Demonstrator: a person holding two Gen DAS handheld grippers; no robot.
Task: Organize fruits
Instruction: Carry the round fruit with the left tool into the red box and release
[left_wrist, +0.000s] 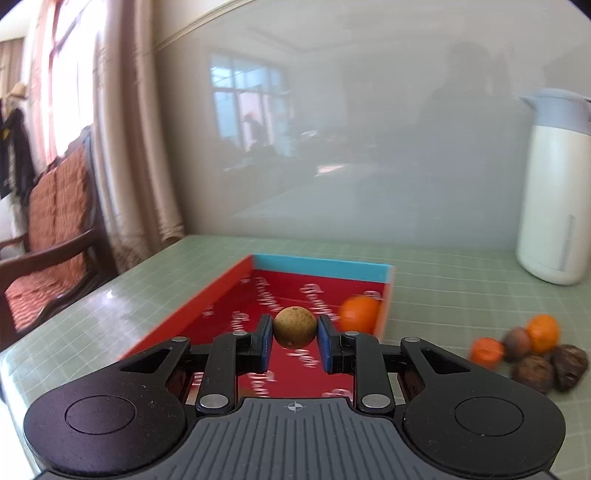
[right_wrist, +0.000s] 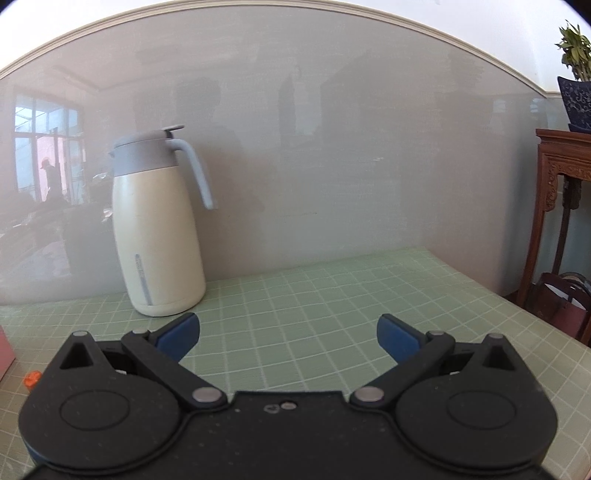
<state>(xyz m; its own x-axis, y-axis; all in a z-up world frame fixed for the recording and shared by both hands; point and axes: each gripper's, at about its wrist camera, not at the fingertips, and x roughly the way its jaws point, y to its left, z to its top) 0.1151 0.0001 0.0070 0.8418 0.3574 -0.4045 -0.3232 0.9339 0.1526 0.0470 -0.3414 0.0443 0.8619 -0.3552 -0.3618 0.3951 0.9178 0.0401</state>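
Observation:
My left gripper (left_wrist: 294, 334) is shut on a small round brown fruit (left_wrist: 294, 327) and holds it above the red box (left_wrist: 221, 291) with a blue far wall. One orange fruit (left_wrist: 359, 314) lies in the box's right far corner. On the mat to the right lie two orange fruits (left_wrist: 543, 332) (left_wrist: 487, 352) and three dark brown fruits (left_wrist: 533, 373). My right gripper (right_wrist: 288, 334) is open and empty above the green mat (right_wrist: 332, 295). A small orange fruit (right_wrist: 31, 379) shows at the far left in the right wrist view.
A cream thermos jug with a grey lid (right_wrist: 155, 229) stands at the back by the glossy wall; it also shows in the left wrist view (left_wrist: 554, 192). A wooden chair (left_wrist: 51, 236) stands off the table's left edge. A carved wooden stand (right_wrist: 561, 206) stands off the right edge.

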